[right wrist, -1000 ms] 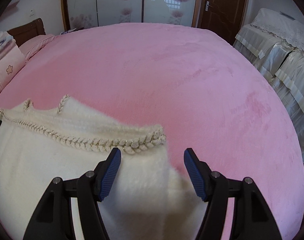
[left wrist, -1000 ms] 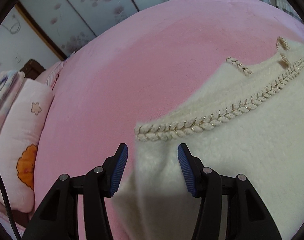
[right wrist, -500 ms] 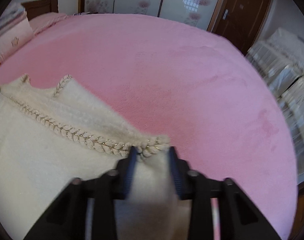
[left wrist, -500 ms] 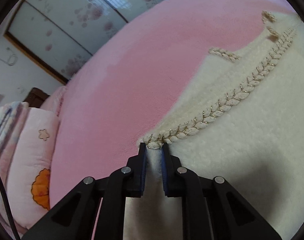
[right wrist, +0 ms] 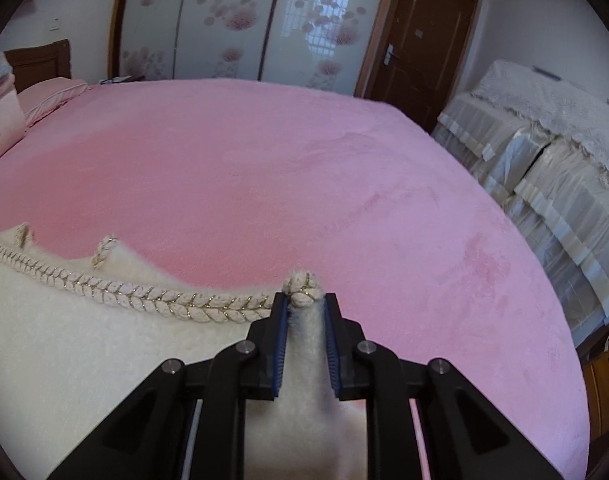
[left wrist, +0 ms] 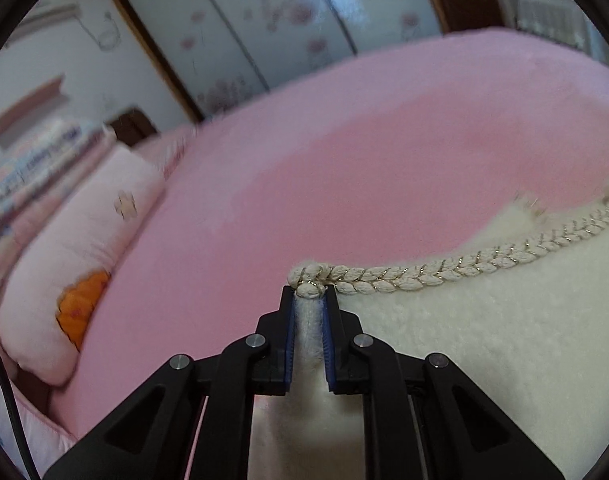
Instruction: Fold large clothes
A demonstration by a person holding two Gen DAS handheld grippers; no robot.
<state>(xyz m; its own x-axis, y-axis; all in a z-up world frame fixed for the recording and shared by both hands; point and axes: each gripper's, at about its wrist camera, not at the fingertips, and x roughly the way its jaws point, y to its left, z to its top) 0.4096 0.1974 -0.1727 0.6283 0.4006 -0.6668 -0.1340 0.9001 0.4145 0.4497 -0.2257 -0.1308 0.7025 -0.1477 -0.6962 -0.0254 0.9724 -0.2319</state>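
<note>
Two tongs clamp the same cream garment (left wrist: 484, 340), each at one end of its braided trim (left wrist: 424, 274). The garment lies spread on the pink bed (left wrist: 324, 168), on the part of the bed nearest both cameras.

The left tongs (left wrist: 309, 300) have just been closing and now pinch a fold of fleece at the trim's left end; their blue pads (left wrist: 289, 328) press the cloth from both sides, and the braid's knotted tip sits just above the fingertips. From that corner the trim runs off to the right across the garment, and pink bed shows beyond it.

The right tongs (right wrist: 304, 304) have likewise been closing and grip the opposite corner, with a ridge of fleece squeezed between the pads and the braid's end poking up past the tips. From this corner the trim leads away to the left, where two short braided loops (right wrist: 104, 250) stand along the garment's far edge.

Only the left view shows the pink pillow (left wrist: 72, 264) with an orange patch lying at the bed's left side, a stack of folded bedding behind it, and a black cable at the frame's edge. Only the right view shows the brown door (right wrist: 416, 52) beyond the bed and the covered sofa (right wrist: 544, 152) along the bed's right side. Both views catch the flowered wardrobe doors (right wrist: 232, 24) beyond the bed; the left view is blurred.
</note>
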